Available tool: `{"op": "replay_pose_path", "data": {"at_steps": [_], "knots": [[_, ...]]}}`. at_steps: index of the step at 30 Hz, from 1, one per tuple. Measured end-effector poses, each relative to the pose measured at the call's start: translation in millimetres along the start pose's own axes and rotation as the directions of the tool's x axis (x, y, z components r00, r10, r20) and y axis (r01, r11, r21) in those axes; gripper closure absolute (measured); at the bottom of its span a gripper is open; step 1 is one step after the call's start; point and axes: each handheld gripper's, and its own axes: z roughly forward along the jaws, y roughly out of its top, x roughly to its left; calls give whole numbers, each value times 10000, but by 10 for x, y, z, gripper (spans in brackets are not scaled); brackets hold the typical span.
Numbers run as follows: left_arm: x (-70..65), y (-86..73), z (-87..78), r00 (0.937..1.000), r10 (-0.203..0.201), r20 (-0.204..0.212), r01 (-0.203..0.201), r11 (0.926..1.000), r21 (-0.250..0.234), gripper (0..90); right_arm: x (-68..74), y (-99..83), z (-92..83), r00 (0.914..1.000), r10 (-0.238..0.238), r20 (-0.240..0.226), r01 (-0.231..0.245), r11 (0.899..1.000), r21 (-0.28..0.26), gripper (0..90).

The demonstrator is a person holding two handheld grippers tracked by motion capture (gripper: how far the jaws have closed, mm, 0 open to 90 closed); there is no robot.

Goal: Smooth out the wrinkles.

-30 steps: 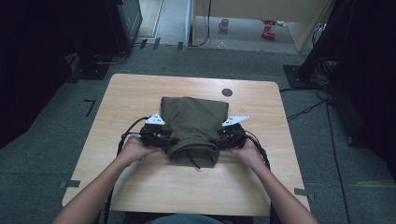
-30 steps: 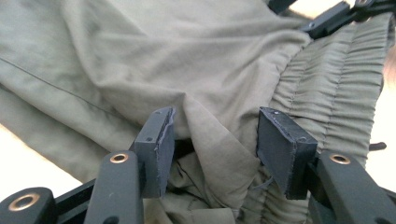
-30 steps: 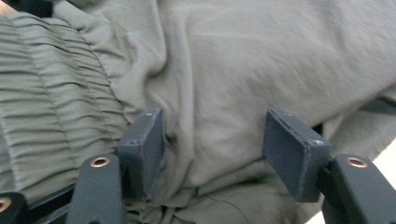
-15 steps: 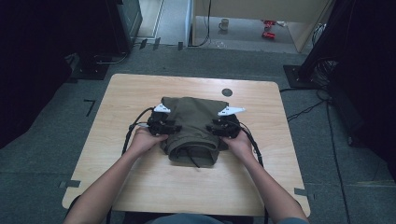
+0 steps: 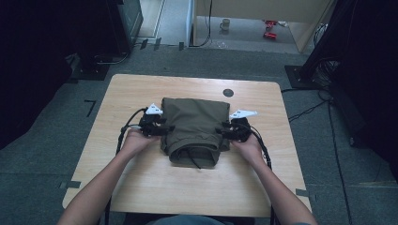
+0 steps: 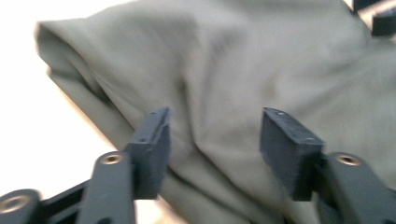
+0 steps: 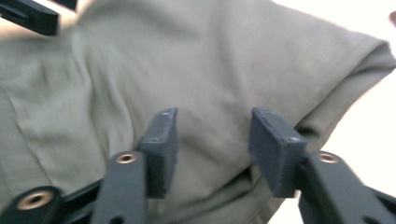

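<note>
The folded olive garment (image 5: 195, 129) lies mid-surface (image 5: 141, 187) between both grippers. The left gripper (image 6: 212, 140) gapes half-wide over cloth; the right gripper (image 7: 212, 140), just narrowing, pinches nothing yet. Uneven grabs could skew the fold.

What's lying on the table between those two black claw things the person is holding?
The folded olive garment lies between the left gripper and right gripper, seen in the high view.

My counter (image 5: 141, 187) is pale wood with rounded corners and a small dark disc (image 5: 228, 93) near its far edge. Beyond it lies grey carpet — a mug (image 5: 225, 23) and something red (image 5: 269, 29) sit on the lighter floor farther off.
</note>
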Motion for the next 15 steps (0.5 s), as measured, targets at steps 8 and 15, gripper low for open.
{"op": "replay_pose_path", "data": {"at_steps": [8,15], "knots": [[337,324,336,9926,-1205,124,1208,9924,-227,500,276,-17,5,9985,-327,-442,335,9993,171,555],[411,264,618,9940,-1087,-81,1089,9902,872,552,308,-191,78,9958,-590,-693,659,9927,1013,481]]}}
